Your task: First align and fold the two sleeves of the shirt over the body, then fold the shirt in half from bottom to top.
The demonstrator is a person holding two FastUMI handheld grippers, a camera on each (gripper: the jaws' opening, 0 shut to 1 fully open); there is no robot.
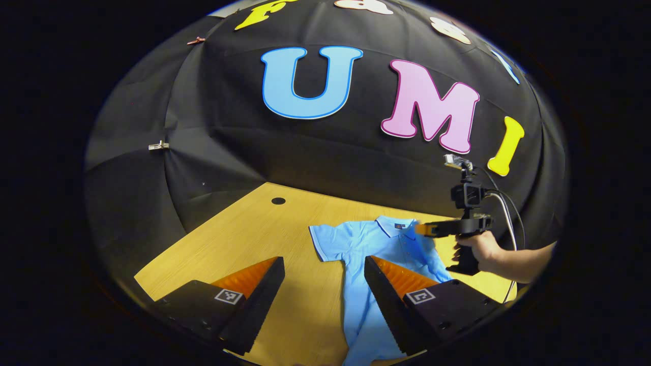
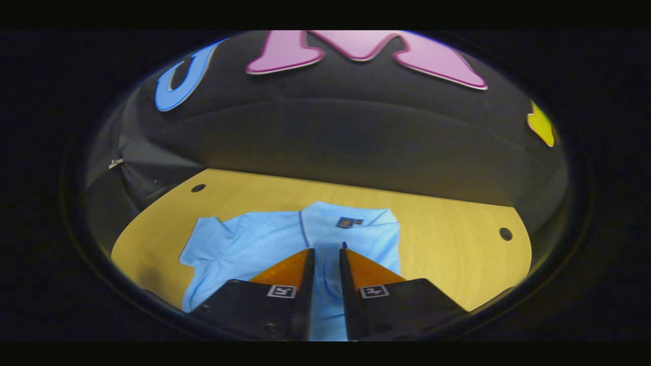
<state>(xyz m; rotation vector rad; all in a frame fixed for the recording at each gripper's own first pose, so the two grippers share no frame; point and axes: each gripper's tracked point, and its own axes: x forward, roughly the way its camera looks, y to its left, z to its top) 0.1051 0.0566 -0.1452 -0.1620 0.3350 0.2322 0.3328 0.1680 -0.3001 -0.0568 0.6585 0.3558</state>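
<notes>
A light blue polo shirt [image 1: 356, 244] lies face up on the wooden table [image 1: 239, 229], collar toward the wall. Its left sleeve [image 1: 325, 239] is spread out flat. My left gripper [image 1: 323, 260] hovers open and wide above the shirt's left side, holding nothing. My right gripper [image 1: 423, 230], held by a hand [image 1: 483, 249], sits over the shirt's right shoulder beside the collar. In the right gripper view the right gripper [image 2: 325, 248] has only a narrow gap between its fingers, with the shirt [image 2: 254, 239] showing through it. The shirt's right edge there runs straight, with no sleeve sticking out.
The table [image 2: 447, 239] has a round cable hole [image 2: 505, 234] at the right and another hole [image 1: 278, 201] near the back left. The black cloth wall stands right behind the table. A cable trails from the right gripper's handle.
</notes>
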